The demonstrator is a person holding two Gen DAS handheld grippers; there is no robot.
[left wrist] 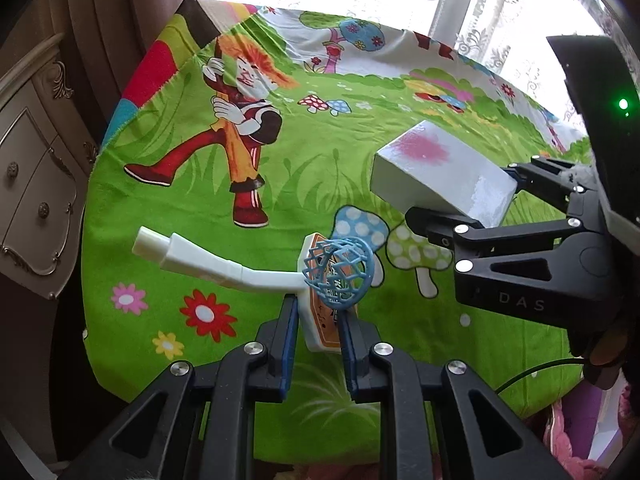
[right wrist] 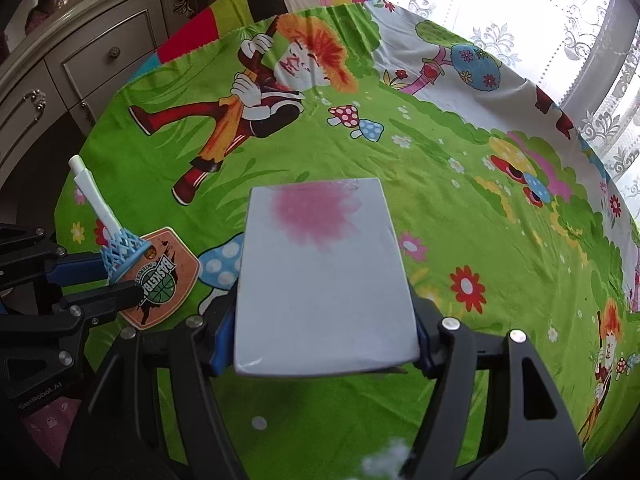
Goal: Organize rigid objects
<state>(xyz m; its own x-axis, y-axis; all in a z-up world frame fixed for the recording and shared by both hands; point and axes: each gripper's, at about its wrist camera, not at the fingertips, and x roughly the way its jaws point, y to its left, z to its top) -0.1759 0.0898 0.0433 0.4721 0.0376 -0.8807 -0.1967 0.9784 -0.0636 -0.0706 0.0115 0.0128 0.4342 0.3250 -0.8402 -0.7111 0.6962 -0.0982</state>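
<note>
Far left, beside the table: cream cabinet with drawer knobs. On top of the table, a bright green cartoon cloth.

Left gripper clamped on the backboard of a toy basketball hoop, held above the cloth; blue net on the orange face, white pole reaching off to the left.

Right gripper closed on a white box with a pink blotch on its upper face, gripped by the near end, far end tilted up, clear of the cloth. Hoop and box near each other, not touching.

Beyond the table, lace curtain across a bright window.
</note>
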